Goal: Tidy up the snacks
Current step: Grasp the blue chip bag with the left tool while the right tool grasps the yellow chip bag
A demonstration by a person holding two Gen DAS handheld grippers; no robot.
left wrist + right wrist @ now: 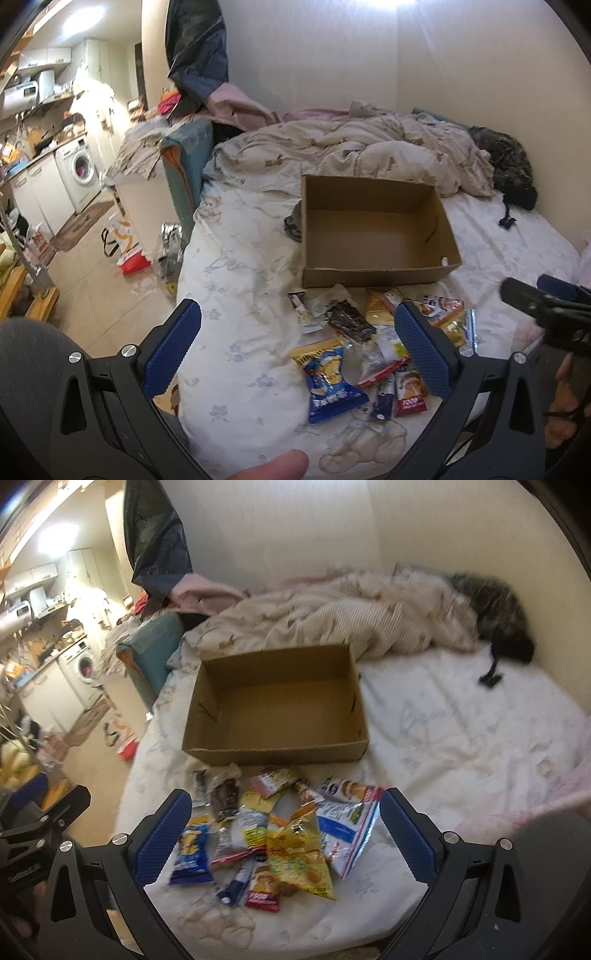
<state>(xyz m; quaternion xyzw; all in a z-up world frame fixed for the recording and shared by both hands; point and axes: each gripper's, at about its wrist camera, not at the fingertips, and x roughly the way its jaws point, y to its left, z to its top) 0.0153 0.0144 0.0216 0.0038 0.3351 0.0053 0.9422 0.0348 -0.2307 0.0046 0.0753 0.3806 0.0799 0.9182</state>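
Note:
An open brown cardboard box (pixel 369 236) (pixel 277 709) sits on the bed with nothing visible inside. In front of it lies a heap of several snack packets: a blue and yellow packet (pixel 328 376) (pixel 194 853), a dark bar (pixel 349 323) (pixel 223 797), a yellow chips bag (pixel 299 856), a white and blue pouch (pixel 347 834). My left gripper (pixel 299 354) hovers open above the left side of the heap. My right gripper (pixel 286 840) is open over the heap, holding nothing. The right gripper also shows in the left wrist view at the right edge (pixel 546 310).
A crumpled beige duvet (pixel 351 151) and dark fabric (pixel 506 162) lie behind the box by the wall. The bed's left edge drops to a tiled floor with bags (pixel 125 247). A kitchen with a washing machine (pixel 79 173) is at far left. A thumb (pixel 269 467) shows at the bottom.

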